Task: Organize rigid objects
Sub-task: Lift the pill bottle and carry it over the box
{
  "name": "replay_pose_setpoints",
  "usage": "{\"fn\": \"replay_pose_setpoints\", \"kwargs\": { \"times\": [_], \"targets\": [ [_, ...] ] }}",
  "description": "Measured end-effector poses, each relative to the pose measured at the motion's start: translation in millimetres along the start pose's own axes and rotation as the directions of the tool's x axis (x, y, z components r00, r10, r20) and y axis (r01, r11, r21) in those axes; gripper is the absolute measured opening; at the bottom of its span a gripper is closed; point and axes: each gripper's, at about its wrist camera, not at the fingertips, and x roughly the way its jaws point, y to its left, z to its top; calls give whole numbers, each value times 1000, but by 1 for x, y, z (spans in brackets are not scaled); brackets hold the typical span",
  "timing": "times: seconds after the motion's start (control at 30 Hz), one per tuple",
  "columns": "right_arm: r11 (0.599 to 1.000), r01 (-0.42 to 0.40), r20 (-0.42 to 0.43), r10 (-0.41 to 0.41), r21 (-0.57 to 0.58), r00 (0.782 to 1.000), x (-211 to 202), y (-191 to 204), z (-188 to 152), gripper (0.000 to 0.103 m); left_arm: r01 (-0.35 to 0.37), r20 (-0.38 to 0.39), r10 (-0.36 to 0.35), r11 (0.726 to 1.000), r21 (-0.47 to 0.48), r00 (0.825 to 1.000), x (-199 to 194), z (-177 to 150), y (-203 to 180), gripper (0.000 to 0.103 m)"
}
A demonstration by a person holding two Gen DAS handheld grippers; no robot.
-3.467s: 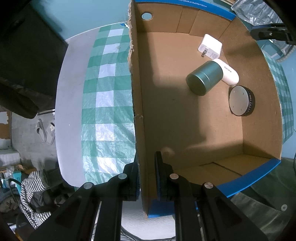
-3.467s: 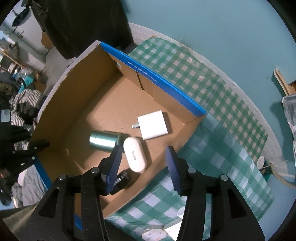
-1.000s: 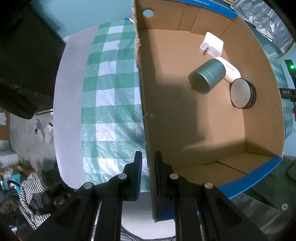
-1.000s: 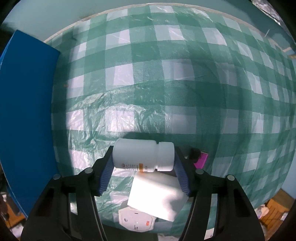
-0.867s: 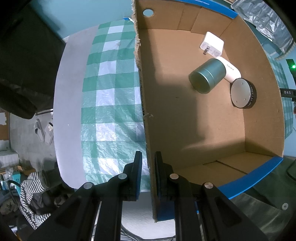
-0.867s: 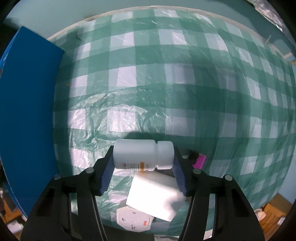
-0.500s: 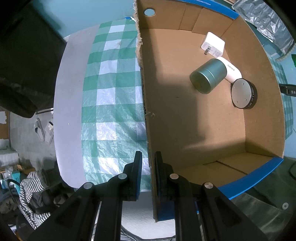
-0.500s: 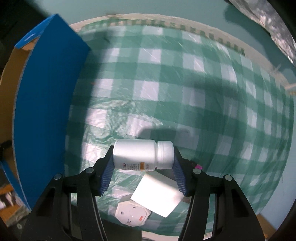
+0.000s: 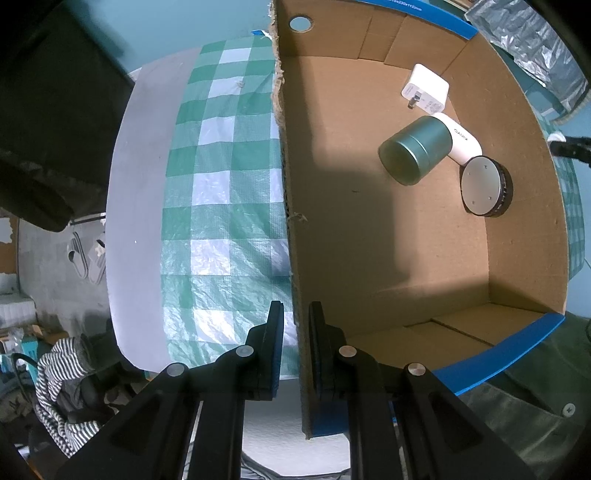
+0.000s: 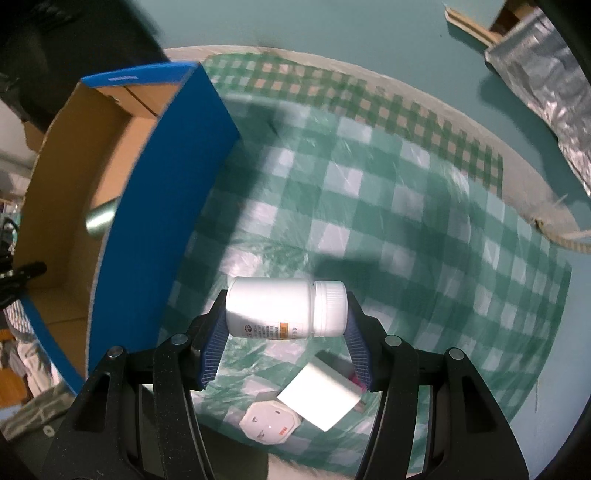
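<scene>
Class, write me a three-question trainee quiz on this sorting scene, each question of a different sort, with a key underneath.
1. True or false: the left gripper is clamped on the cardboard box wall.
2. What does the right gripper hold? A) white bottle B) green tin C) white charger
3. How many items lie inside the box?

Key: 1 true; 2 A; 3 four: tin, charger, white case, round black disc.

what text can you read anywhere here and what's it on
Blue box rim: white print ending "mm", a size line, cut off and too small to quote.
White case in the box: short brand word, too distorted to read.
Bottle label: small print and an orange patch, unreadable.
White plug: red mark, unreadable.
</scene>
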Motion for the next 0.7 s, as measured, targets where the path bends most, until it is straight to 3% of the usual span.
{"fn": "replay_pose_setpoints", "kwargs": {
  "times": [0.33, 0.7],
  "targets": [
    [990, -29, 36, 35, -136, 999, -27, 33, 34, 58, -3, 1, 3, 1000, -4, 1000, 0, -3, 0, 13],
    [951, -18, 55, 37, -309, 998, -33, 93, 73, 58, -9, 8, 10, 1000, -10, 1000, -5, -6, -1, 12]
  ]
}}
